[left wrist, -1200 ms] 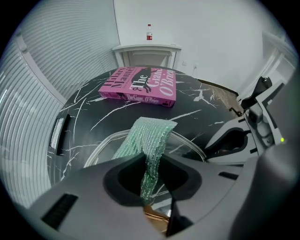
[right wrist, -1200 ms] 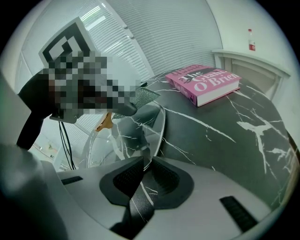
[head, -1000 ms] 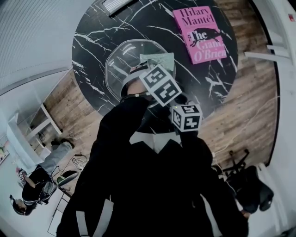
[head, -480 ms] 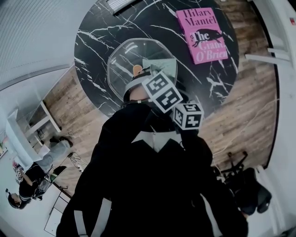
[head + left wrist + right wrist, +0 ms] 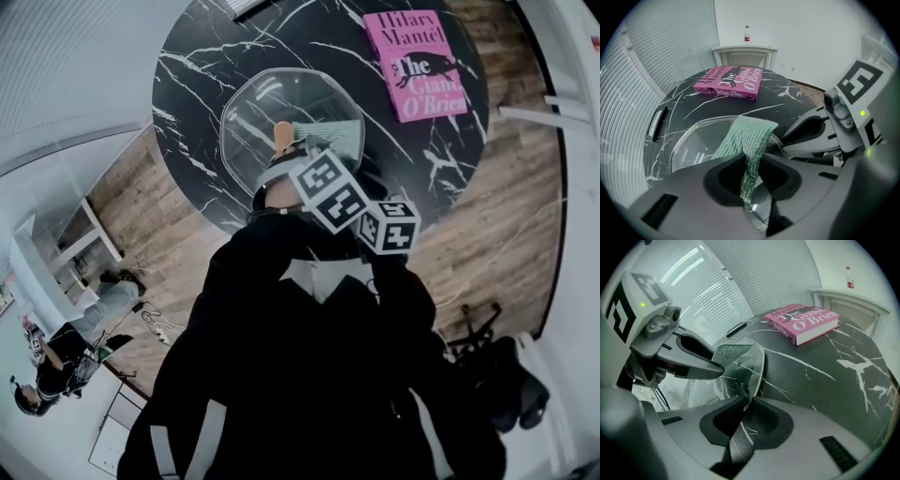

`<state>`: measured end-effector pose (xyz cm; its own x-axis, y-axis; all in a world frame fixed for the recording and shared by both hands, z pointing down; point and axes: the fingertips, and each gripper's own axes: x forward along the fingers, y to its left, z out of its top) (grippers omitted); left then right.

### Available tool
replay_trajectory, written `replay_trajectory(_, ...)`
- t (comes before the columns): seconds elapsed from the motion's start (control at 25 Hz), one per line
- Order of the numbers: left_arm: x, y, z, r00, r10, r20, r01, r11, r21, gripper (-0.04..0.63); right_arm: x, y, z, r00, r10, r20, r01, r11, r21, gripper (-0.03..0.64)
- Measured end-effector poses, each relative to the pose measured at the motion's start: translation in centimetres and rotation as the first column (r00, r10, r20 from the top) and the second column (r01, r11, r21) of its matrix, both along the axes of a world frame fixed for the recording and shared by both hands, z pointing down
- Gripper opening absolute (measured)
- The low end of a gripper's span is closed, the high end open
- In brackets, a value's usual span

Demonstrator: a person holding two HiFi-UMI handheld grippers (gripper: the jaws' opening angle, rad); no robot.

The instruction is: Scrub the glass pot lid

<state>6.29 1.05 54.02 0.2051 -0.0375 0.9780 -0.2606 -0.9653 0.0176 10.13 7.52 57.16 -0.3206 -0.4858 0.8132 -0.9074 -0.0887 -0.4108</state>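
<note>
Black marbled counter (image 5: 187,94) beneath, pink book (image 5: 417,61) at one o'clock. Right claw (image 5: 750,398) clamped on the glass pot lid (image 5: 248,122) rim, tilting it up at twelve o'clock, presumably for steadiness; left claw (image 5: 753,159) pinching green scrub cloth (image 5: 750,133) against the glass.

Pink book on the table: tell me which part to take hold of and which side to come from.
Take the pink book by its spine, the long side facing the glass lid, coming in low along the table. It lies flat and closed, so only its thin sides offer a hold; the bound side is probably the one that keeps the pages from fanning open.
</note>
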Motion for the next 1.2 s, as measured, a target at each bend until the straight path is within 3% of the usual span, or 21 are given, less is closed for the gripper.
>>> replay_trajectory(0.68, -1.2, 3.3, 0.2, 0.999, 0.026, -0.025, -0.026, 0.999, -0.019, 0.086, -0.1, -0.1, 0.0, 1.000, 0.002, 0.004, -0.002, 1.000, 0.007, 0.044)
replay_trajectory(1.2, -3.0, 5.5, 0.5, 0.999, 0.001, -0.038, -0.002, 0.999, -0.038, 0.086, 0.1, 0.2, 0.5, 0.999, -0.024, -0.040, 0.025, 1.000, 0.007, 0.044)
